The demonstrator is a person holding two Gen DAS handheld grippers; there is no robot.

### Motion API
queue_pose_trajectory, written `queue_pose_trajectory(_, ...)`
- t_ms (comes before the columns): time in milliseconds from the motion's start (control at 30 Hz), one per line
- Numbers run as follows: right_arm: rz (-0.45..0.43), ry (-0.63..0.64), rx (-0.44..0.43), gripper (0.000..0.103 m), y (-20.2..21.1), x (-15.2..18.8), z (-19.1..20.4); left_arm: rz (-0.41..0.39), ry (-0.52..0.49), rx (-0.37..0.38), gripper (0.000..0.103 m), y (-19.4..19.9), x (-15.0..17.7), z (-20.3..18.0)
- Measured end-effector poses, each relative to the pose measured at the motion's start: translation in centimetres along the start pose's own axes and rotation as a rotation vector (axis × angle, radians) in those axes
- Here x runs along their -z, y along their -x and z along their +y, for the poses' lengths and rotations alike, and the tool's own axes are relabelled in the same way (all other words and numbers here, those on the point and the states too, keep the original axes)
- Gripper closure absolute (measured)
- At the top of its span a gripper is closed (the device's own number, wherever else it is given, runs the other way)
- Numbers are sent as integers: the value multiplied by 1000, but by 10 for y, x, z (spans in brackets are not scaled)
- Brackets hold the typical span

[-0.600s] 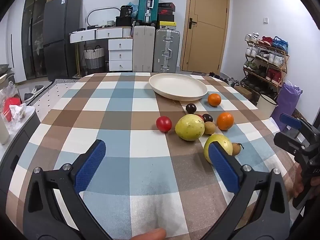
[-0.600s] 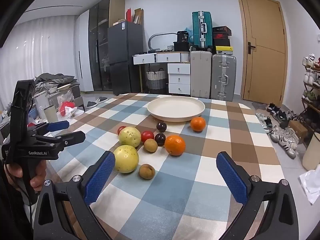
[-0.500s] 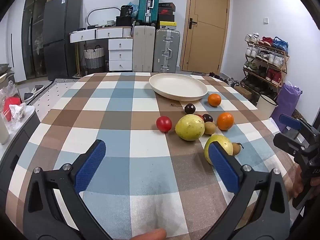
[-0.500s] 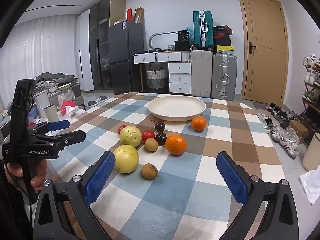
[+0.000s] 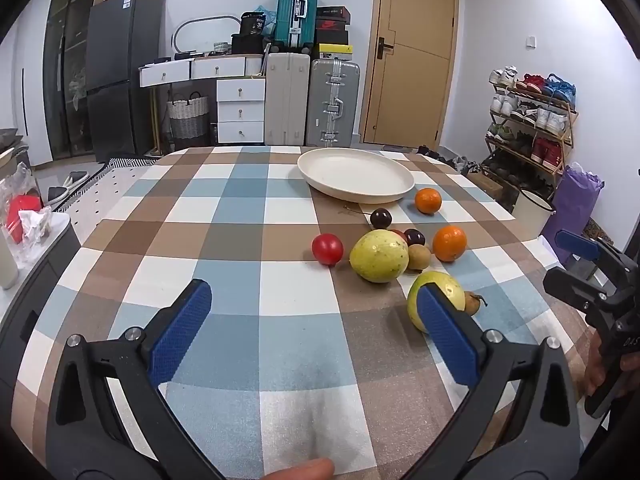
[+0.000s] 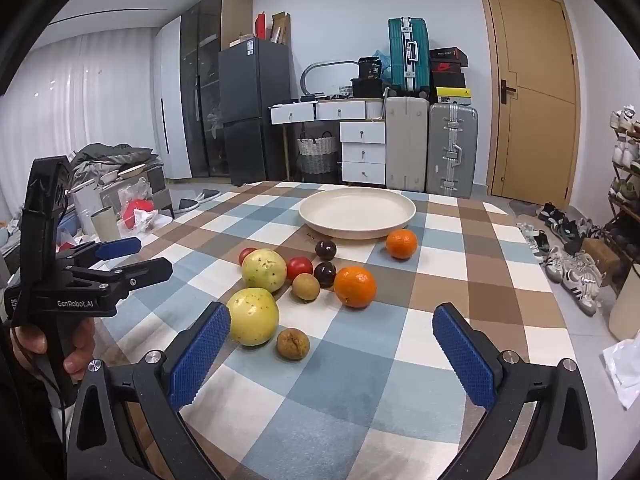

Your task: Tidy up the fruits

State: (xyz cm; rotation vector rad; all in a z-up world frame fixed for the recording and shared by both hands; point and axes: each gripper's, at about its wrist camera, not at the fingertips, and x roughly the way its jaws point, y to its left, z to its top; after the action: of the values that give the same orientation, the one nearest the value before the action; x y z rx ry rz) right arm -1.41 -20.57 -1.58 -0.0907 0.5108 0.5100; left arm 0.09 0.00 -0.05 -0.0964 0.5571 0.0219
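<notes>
A cream plate sits at the far side of the checked table. Before it lies a cluster of fruit: two yellow-green guavas, two oranges, a red tomato, another tomato, two dark plums and two small brown fruits. My left gripper is open and empty, above the near table, its right finger in front of the near guava. My right gripper is open and empty, just short of the cluster.
The table's edges drop to the floor. Suitcases, white drawers and a fridge stand behind the table. A shoe rack stands at the right. Each gripper shows in the other's view.
Both grippers have drifted slightly; the right one has come a little closer to the fruit. One dark plum has shifted a little. Both stay open and empty.
</notes>
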Motion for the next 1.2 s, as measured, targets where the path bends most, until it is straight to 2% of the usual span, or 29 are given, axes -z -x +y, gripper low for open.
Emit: queue_pose_trajectory(1200, 6, -38, 20, 0, 0, -2, -10, -8, -5, -10, 1, 3, 0, 3)
